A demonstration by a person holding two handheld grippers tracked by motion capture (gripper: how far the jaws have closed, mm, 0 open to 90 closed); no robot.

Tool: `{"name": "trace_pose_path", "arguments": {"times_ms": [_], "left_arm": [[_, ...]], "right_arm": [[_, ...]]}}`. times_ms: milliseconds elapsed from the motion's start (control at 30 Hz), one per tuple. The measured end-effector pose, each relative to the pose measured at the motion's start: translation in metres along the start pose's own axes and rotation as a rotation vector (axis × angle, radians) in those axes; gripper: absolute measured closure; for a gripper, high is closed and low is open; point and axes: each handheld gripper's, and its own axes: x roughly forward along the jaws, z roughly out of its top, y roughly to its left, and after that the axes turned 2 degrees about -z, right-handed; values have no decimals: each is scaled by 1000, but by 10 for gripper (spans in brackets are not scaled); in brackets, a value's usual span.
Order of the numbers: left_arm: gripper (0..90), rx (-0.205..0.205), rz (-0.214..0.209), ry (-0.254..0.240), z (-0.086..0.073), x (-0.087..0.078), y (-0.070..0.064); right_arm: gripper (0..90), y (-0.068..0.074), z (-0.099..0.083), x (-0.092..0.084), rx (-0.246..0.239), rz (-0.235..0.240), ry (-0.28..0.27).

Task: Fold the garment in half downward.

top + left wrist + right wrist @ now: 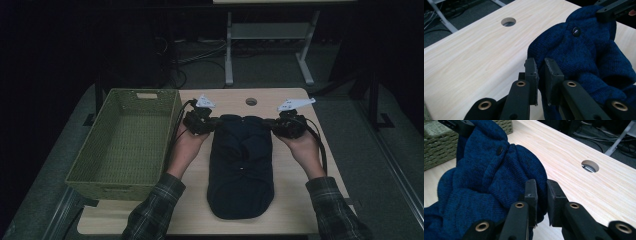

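Leftmost, a green woven basket point(122, 142) is seen standing on the bench point(295, 200), just beside the person's left forearm. Next to it, the left hand-held gripper point(214, 123) is held at the far left corner of a dark blue knitted garment point(241, 165); in the left gripper view its jaws are nearly together, and a thin fold of the knit edge is pinched between the pads point(532, 72).

The garment is laid lengthwise down the middle of the bench, folded into a narrow bundle with a rounded near end. Its wool is a deep navy with a fine ribbed weave, and a small dark button point(576, 31) is seen on the front placket. Its far end is bunched into soft folds and appears raised slightly off the wood between the two tools.

Beyond the garment a round cable hole point(251, 101) is cut in the bench top.

At the right, the right hand-held gripper point(274, 126) is closed to a narrow gap on the opposite far corner, with knit fabric clamped between its pads point(531, 192).
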Motion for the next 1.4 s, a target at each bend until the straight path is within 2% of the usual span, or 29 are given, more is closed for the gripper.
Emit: {"name": "trace_pose_path", "arguments": {"times_ms": [333, 533, 633, 833, 1000, 1100, 1333, 1400], "left_arm": [[818, 25, -8, -21, -20, -10, -17], [818, 32, 3, -40, -26, -17, -24], [818, 40, 12, -42, -18, -20, -20], [818, 49, 41, -78, 5, -26, -10], [818, 57, 57, -109, 17, -34, -7], [817, 66, 48, -107, 10, -36, -12], [814, 87, 27, -89, -14, -38, -25], [814, 81, 21, -86, -19, -38, -29]], "right_arm": [[797, 20, -16, -11, -34, 0, -19], [798, 30, -24, -14, -32, 4, -32], [798, 30, -18, -14, -45, -8, -35], [798, 19, 6, -15, -55, -29, -51], [797, 14, 25, -20, -67, -51, -90], [797, 16, 23, -23, -72, -49, -96], [797, 34, -6, -26, -76, -25, -102], [797, 39, -11, -27, -77, -20, -98]]}}
